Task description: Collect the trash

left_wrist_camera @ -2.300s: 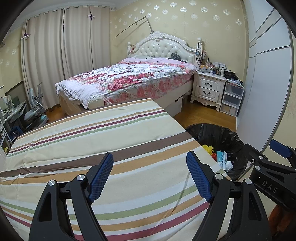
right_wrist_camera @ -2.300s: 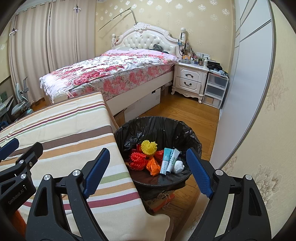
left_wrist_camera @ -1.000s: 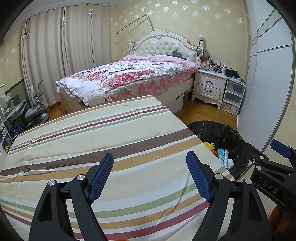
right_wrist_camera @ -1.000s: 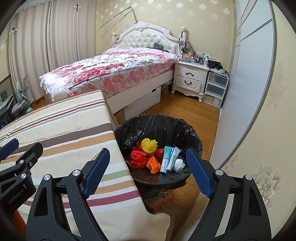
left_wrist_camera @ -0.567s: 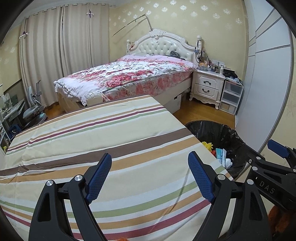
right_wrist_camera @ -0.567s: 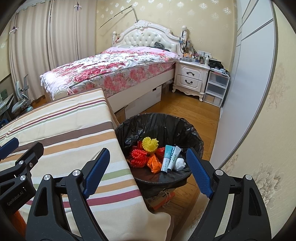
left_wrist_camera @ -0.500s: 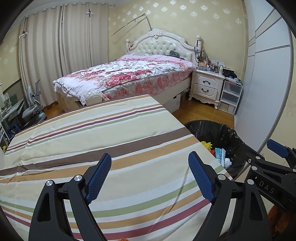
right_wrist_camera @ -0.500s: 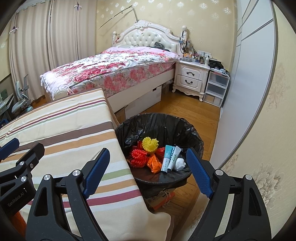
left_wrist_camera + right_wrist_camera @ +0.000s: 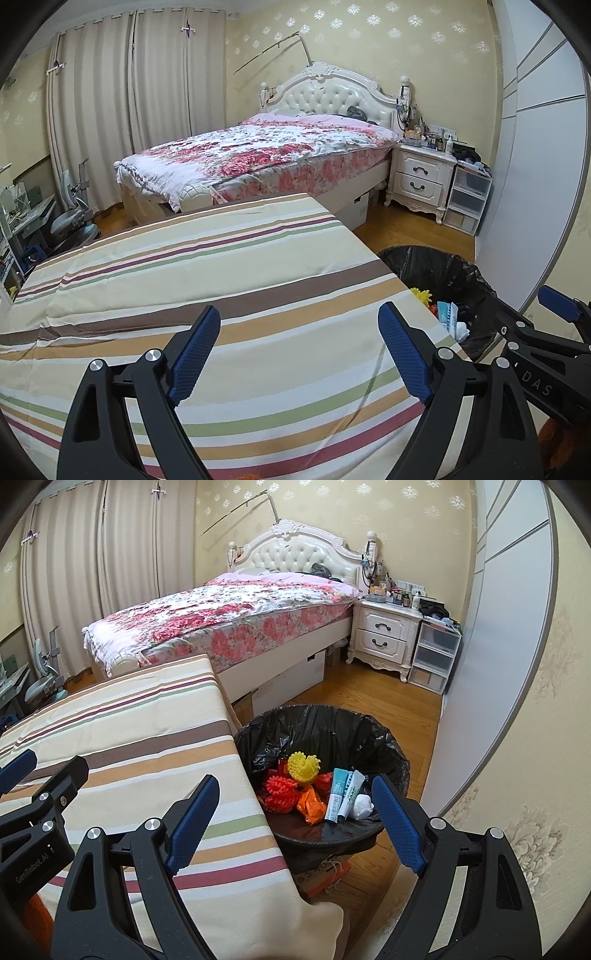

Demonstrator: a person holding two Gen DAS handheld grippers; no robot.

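Observation:
A black-lined trash bin (image 9: 384,738) stands on the floor right of the striped table (image 9: 147,738). It holds a yellow spiky ball (image 9: 303,767), a red spiky ball (image 9: 280,789), an orange wrapper (image 9: 310,805), two tubes (image 9: 343,794) and a white wad (image 9: 361,805). My right gripper (image 9: 295,827) is open and empty above the bin's near rim. My left gripper (image 9: 300,354) is open and empty above the striped cloth (image 9: 184,280); the bin (image 9: 461,280) shows at its right.
A floral bed (image 9: 266,155) stands behind the table, with a white nightstand (image 9: 421,181) and plastic drawers (image 9: 469,199) to its right. A sliding wardrobe door (image 9: 498,646) runs along the right. A cardboard box (image 9: 325,875) lies under the bin. Curtains (image 9: 129,110) hang at the back left.
Both grippers stay open and nearly still; the left view has only drifted slightly. The bin's contents have not moved.

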